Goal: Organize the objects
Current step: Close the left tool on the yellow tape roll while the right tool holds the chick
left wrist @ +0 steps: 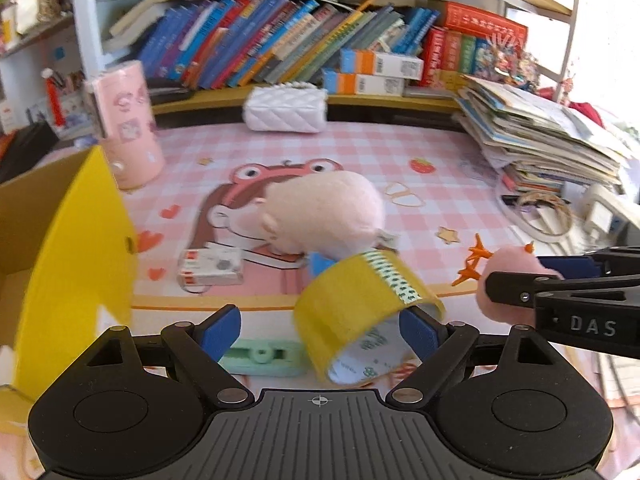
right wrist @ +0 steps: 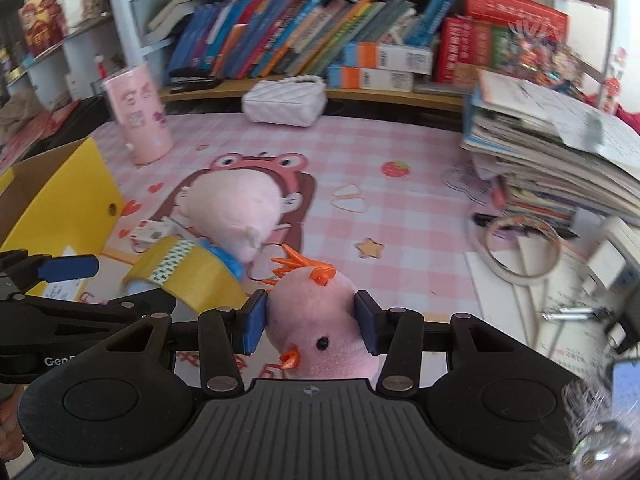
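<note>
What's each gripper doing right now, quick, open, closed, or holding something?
Left gripper: open, one finger hooked inside the yellow tape roll, not clamped.
Right gripper: shut on the pink chick toy.

Both wrist views low, close, facing bookshelf [left wrist: 280,40], sharing pink mat [right wrist: 400,208]

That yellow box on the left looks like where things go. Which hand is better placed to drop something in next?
Probably the left. The left gripper sits right beside the yellow box, with the tape roll hooked on one finger. The right gripper, clamping the pink chick toy, is farther off.
</note>
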